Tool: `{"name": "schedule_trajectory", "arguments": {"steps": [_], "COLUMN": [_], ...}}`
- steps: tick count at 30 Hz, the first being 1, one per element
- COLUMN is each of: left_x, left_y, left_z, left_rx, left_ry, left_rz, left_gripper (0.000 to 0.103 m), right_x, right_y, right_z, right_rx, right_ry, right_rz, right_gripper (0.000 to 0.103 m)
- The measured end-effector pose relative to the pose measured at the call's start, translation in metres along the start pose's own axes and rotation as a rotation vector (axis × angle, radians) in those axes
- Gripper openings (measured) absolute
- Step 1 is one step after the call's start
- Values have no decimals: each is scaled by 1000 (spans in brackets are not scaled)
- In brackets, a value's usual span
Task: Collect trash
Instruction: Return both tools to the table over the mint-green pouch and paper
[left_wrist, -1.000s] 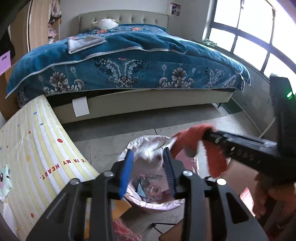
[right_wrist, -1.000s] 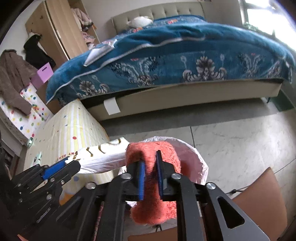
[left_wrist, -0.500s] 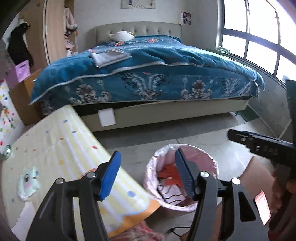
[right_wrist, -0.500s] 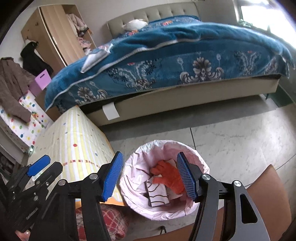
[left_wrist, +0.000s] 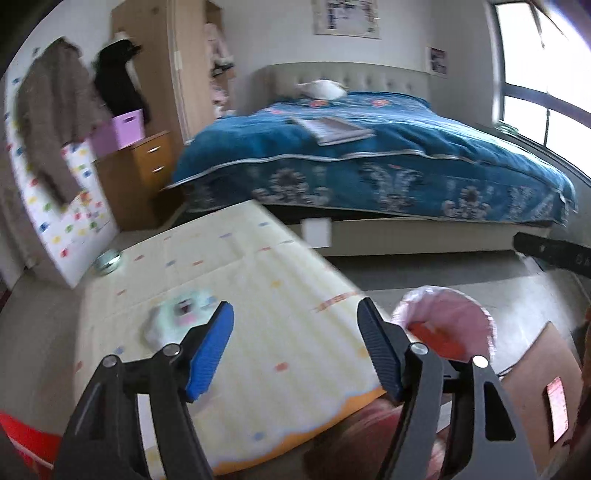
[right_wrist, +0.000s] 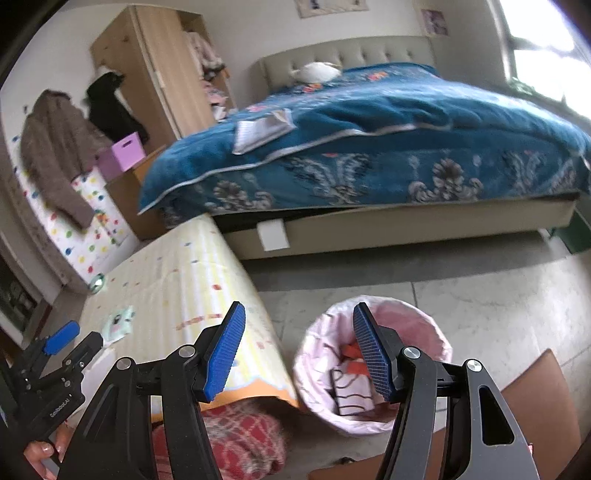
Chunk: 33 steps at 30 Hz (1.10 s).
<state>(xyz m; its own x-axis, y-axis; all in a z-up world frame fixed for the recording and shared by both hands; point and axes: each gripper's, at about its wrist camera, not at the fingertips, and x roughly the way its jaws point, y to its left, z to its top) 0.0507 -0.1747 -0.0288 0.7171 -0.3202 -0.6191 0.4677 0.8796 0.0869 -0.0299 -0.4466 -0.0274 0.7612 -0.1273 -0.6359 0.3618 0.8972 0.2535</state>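
A waste bin with a pink liner (right_wrist: 413, 325) stands on the floor beside the yellow mat. Inside it lie an orange-red cloth (right_wrist: 356, 365) and a white striped wrapper (right_wrist: 351, 391). The bin also shows in the left wrist view (left_wrist: 447, 317), blurred. My right gripper (right_wrist: 297, 347) is open and empty, above the bin's left rim. My left gripper (left_wrist: 295, 343) is open and empty over the yellow mat (left_wrist: 229, 295). A pale mint scrap (left_wrist: 177, 317) lies on the mat just left of the left gripper; it also shows in the right wrist view (right_wrist: 118, 323).
A bed with a blue quilt (right_wrist: 369, 140) fills the back. A red plaid cloth (right_wrist: 236, 439) lies under the mat's front edge. A brown chair seat (right_wrist: 532, 398) sits at the right. A wardrobe (left_wrist: 147, 96), hung coats and a small round tin (left_wrist: 107, 258) are at the left.
Both grippers opened and dropped the white wrapper and the orange-red cloth into the bin. The left gripper has since swung left over the mat; the right has lifted a little.
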Motion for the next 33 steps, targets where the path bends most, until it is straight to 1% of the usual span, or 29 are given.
{"name": "schedule_trajectory", "arguments": {"steps": [1,2,5,7,8,10,11,12,13,14,16,17,18,19,20,22,24,26,29,31,33], "left_x": [-3,-5,-12,-17,-19,-23,-25,-27,-29,-31,-31,-33,-32,-31,-30,-27,-25,-20,-9,-1,4], "left_y": [14,24,61,87,96,118,129,141,150,159,176,181,187,192,196,203,207,206,207,207,202], "left_z": [-4,-7,-20,-31,-36,-47,-54,-61,-68,-74,-88,-94,-102,-108,-113,-125,-133,-138,-142,-145,-144], "left_rx": [-20,-36,-86,-118,-131,-166,-186,-204,-219,-230,-256,-263,-273,-283,-292,-321,-339,-346,-358,-370,-347], "left_ry": [2,5,15,27,32,47,55,64,74,83,112,123,139,154,165,198,219,238,271,300,295], "left_rz": [20,34,88,132,149,183,203,221,235,244,260,265,270,273,271,255,240,225,203,191,214], "left_gripper": [70,71,74,74,74,74,74,74,74,74,74,74,74,74,74,74,72,64,56,55,55], "right_x": [0,4,6,13,20,23,30,31,35,36,44,46,51,52,55,59,62,65,70,72,74], "right_y": [5,23,43,65,82,97,115,120,134,139,166,170,187,190,201,212,225,233,243,246,246], "right_z": [-1,-1,-1,-3,-6,-9,-14,-15,-19,-21,-30,-32,-39,-41,-45,-53,-60,-64,-66,-69,-70], "right_rx": [-10,-46,-82,-123,-163,-187,-223,-230,-252,-257,-313,-319,-355,-360,-389,-414,-441,-445,-447,-448,-445], "right_ry": [2,14,28,46,65,78,98,102,115,117,142,143,159,161,170,179,190,196,202,207,214], "right_rz": [5,23,44,65,84,98,119,122,139,142,170,171,192,193,200,209,215,217,218,218,217], "right_gripper": [62,62,61,61,61,61,61,61,61,61,61,61,60,59,57,48,43,42,42,42,42]}}
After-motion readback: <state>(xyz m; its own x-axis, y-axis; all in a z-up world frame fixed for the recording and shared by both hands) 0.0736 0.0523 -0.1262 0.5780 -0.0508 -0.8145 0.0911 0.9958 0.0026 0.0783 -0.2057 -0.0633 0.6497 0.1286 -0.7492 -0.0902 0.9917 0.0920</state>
